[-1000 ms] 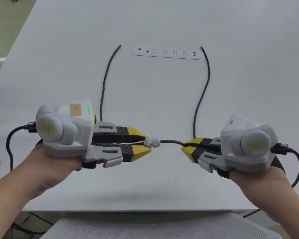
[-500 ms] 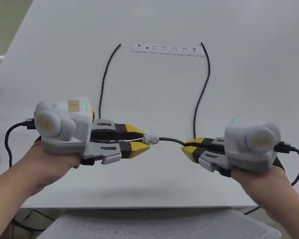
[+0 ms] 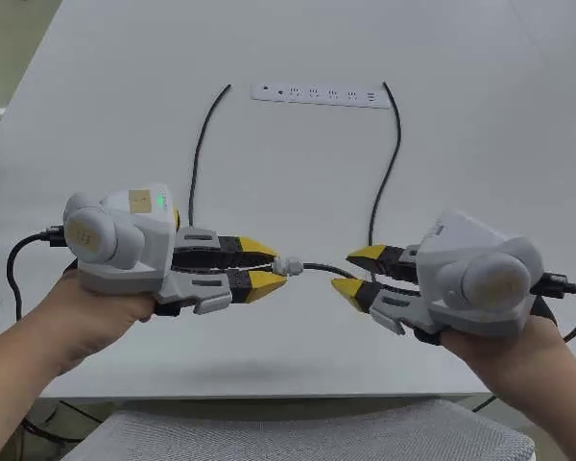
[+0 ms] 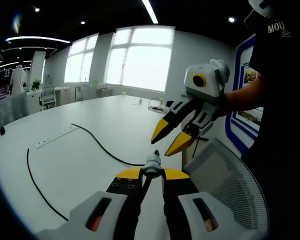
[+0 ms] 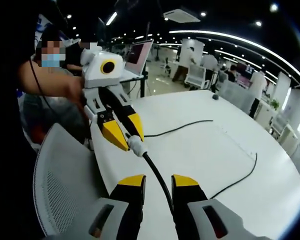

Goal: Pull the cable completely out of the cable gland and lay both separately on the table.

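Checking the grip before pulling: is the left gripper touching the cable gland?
Touching. In the left gripper view, the left gripper clamps the white cable gland between its yellow tips.

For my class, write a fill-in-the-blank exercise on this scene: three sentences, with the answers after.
The left tongs are shut on the white ____.
The right tongs are ____, with the cable passing between them.
The cable's colour is ____.
Missing words: gland; open; black.
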The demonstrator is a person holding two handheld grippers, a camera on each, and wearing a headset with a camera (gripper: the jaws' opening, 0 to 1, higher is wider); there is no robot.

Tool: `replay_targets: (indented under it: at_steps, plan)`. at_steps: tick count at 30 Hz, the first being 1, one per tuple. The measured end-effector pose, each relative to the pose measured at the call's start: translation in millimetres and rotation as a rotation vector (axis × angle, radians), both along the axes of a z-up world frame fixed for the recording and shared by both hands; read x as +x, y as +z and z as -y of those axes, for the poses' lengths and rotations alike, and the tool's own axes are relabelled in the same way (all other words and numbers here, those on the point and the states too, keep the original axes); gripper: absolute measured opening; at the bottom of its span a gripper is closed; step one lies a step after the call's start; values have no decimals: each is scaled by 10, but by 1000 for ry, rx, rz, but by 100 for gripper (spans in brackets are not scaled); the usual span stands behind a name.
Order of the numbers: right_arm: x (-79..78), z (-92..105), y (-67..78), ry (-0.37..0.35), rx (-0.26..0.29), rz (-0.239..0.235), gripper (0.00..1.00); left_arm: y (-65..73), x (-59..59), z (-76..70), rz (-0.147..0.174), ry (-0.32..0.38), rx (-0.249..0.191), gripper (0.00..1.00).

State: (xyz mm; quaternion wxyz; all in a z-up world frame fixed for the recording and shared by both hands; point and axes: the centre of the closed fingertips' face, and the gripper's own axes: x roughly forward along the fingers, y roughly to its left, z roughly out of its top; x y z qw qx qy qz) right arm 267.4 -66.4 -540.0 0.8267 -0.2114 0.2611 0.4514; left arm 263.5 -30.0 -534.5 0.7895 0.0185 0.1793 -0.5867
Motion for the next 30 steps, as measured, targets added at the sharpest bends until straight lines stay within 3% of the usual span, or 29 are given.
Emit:
replay_targets:
  at_steps: [2, 4, 8, 24, 30]
  plan:
    - [-14, -54, -17, 20, -31, 16, 15, -11, -9, 4, 2, 0, 8, 16]
    - [-13, -99, -80, 62, -104, 57, 13, -8, -21, 9, 9, -2, 11, 16]
    - [-27, -168, -110, 79, -130, 66, 15, 4, -39, 10, 8, 1, 11, 16]
    - [-20, -140, -144, 98, -181, 96, 3, -18, -87, 34, 5, 1, 25, 16]
    - [-15, -107, -147, 81, -164, 82, 1, -16, -84, 53, 5, -1, 26, 16]
